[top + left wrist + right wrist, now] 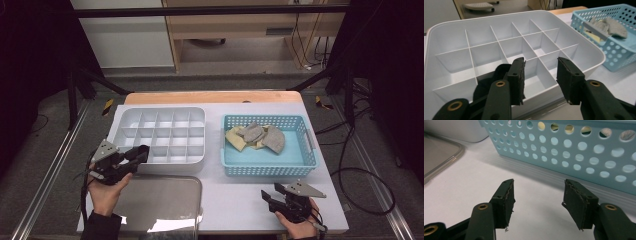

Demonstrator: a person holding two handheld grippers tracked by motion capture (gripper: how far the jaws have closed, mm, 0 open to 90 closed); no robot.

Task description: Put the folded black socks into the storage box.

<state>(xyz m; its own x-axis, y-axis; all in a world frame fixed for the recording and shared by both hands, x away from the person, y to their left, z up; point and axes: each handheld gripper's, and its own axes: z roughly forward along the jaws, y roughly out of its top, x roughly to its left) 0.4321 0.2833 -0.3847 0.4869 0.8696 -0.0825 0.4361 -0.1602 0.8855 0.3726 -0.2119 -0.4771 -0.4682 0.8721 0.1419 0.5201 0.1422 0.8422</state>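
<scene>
A white divided tray (pixel 162 111) stands at the table's middle left, its compartments (pixel 484 52) bare. My left gripper (pixel 142 152) hovers over the tray's near left corner, open (pixel 541 72), with nothing between its pads. A dark, rounded shape (pixel 499 72) sits low by its left jaw in a near compartment; I cannot tell what it is. The light blue perforated basket (pixel 265 170) to the right holds grey and yellow cloth pieces (pixel 255 134). My right gripper (pixel 267 192) rests low on the table in front of the basket (pixel 579 157), open (pixel 537 195) and empty.
A clear, greyish lid (pixel 160 200) lies flat at the front of the table, between my hands; its rim (pixel 439 155) is left of the right gripper. White tabletop (pixel 235 200) lies between the lid and the right gripper. The table's wooden far edge (pixel 210 96) runs behind the tray.
</scene>
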